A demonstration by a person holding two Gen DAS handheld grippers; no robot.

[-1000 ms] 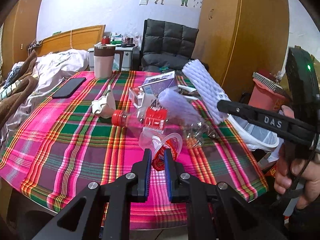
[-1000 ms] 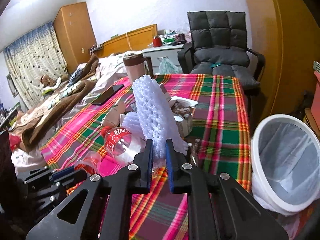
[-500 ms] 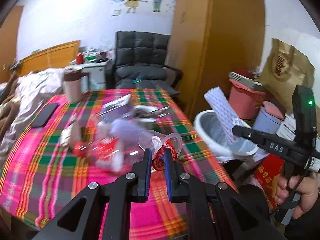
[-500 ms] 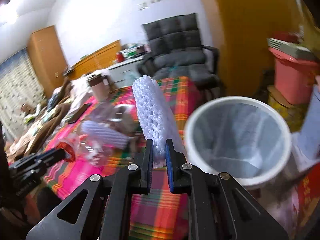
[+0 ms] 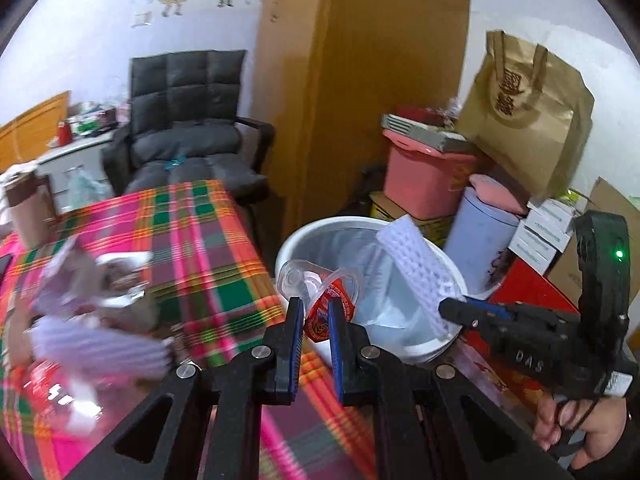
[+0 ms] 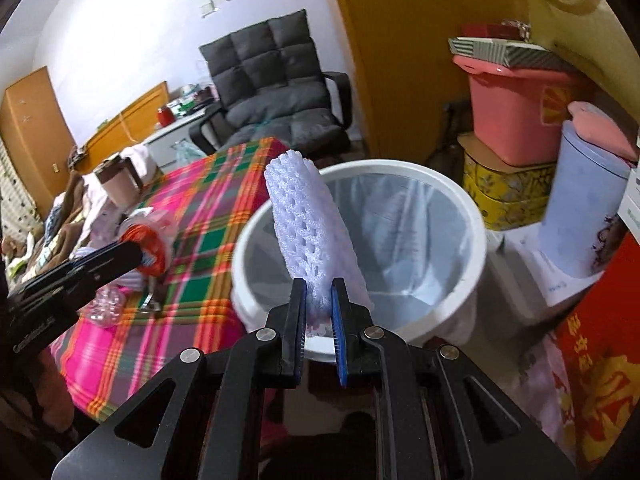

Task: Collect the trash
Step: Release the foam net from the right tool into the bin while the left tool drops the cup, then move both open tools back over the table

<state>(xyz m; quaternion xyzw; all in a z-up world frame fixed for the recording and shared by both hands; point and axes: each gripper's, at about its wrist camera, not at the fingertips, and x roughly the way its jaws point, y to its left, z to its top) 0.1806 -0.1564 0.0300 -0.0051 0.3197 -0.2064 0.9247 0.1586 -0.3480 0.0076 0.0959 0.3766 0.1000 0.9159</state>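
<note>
My left gripper (image 5: 314, 310) is shut on a clear plastic cup with a red label (image 5: 320, 292), held at the near rim of the white lined trash bin (image 5: 308, 236). My right gripper (image 6: 319, 292) is shut on a white foam net sleeve (image 6: 308, 224), held upright over the bin (image 6: 476, 216). In the left wrist view the sleeve (image 5: 416, 264) leans over the bin's right rim, with the right gripper (image 5: 452, 306) beside it. In the right wrist view the left gripper holding the cup (image 6: 148, 244) shows at the left.
More trash lies on the plaid-covered table (image 5: 208, 248): a foam sleeve (image 5: 100, 348), wrappers (image 5: 116, 280), a clear bottle (image 6: 106, 300). A mug (image 5: 26, 208) stands at the back. A black chair (image 5: 188, 128), pink box (image 5: 428, 172), lilac container (image 5: 476, 236) and paper bag (image 5: 524, 112) surround the bin.
Both grippers have swung right from the table to the bin. The cup now sits at the bin's rim and the foam sleeve is over its opening.
</note>
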